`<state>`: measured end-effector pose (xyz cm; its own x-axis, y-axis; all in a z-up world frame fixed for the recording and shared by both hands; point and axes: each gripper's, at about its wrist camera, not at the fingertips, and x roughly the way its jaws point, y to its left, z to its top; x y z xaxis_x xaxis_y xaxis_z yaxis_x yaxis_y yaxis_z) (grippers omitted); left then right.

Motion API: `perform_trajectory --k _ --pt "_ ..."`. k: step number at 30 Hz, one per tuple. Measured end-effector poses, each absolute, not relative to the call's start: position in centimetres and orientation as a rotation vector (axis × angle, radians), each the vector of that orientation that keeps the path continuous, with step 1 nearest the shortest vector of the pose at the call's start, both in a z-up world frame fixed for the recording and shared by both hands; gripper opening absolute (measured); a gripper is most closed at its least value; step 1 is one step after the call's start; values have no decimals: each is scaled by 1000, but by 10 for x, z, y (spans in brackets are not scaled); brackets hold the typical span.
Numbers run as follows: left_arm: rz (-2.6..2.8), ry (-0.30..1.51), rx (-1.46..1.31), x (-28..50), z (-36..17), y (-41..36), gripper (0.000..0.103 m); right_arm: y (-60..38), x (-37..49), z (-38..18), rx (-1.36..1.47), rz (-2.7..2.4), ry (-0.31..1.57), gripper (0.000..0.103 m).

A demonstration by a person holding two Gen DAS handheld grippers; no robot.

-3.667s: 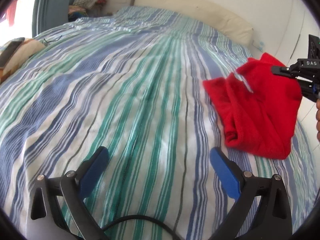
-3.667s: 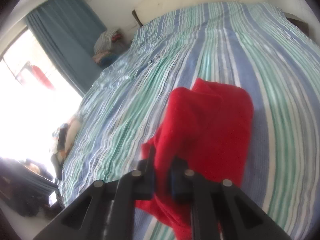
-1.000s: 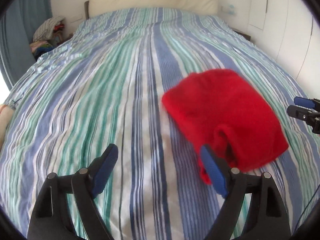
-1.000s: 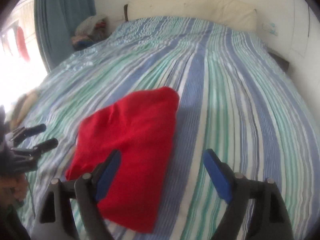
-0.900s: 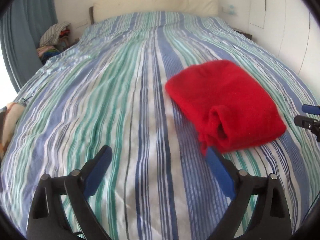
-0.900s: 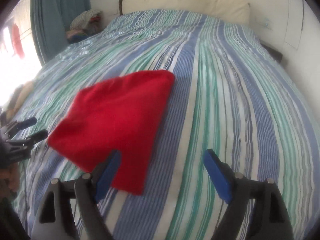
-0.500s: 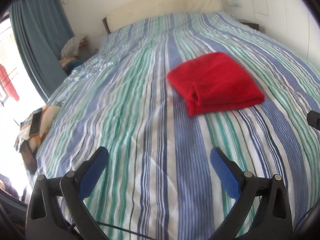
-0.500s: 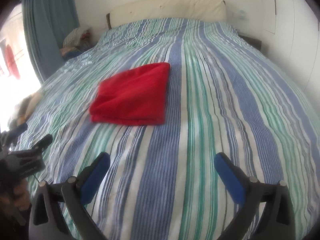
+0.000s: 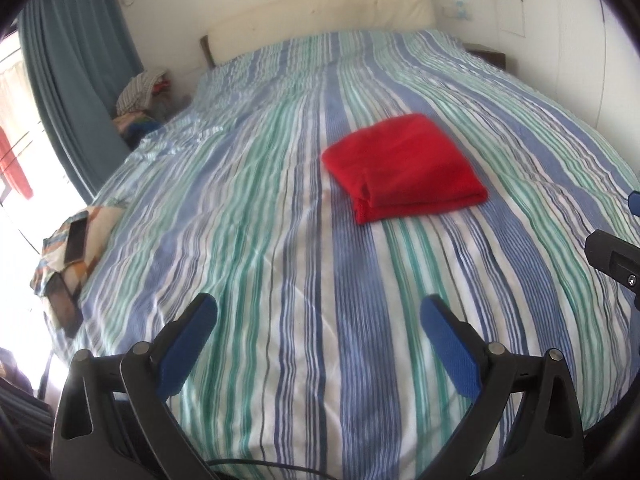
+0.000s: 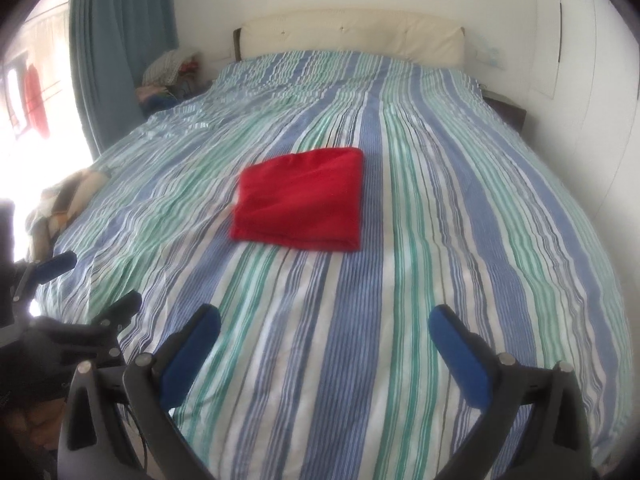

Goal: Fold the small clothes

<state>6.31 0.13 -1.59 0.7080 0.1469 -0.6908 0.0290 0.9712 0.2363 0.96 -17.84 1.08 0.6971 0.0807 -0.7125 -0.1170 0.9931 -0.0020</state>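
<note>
Striped bed (image 9: 280,240), cream headboard (image 10: 352,36), blue curtain (image 9: 76,72); folded red garment (image 9: 404,168) mid-bed, long axis crosswise; left gripper (image 9: 318,320), right gripper (image 10: 324,326) wide apart, empty

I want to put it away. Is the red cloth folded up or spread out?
Folded. The red cloth lies on the striped bedspread as a neat rectangle, with stacked layers showing along its near edge.

No readable text, label, brand, number or sign in either view. Gripper bodies plain black with blue pads, no legible marking. Striped bedcover (image 9: 280,220) and red folded cloth (image 9: 404,168) carry no print or tag.
</note>
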Motion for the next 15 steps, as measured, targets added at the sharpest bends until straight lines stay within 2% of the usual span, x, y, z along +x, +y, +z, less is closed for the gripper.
perform_trajectory --k 15 --pt "34 829 187 66 -12 10 102 -170 -3 17 -85 96 819 102"
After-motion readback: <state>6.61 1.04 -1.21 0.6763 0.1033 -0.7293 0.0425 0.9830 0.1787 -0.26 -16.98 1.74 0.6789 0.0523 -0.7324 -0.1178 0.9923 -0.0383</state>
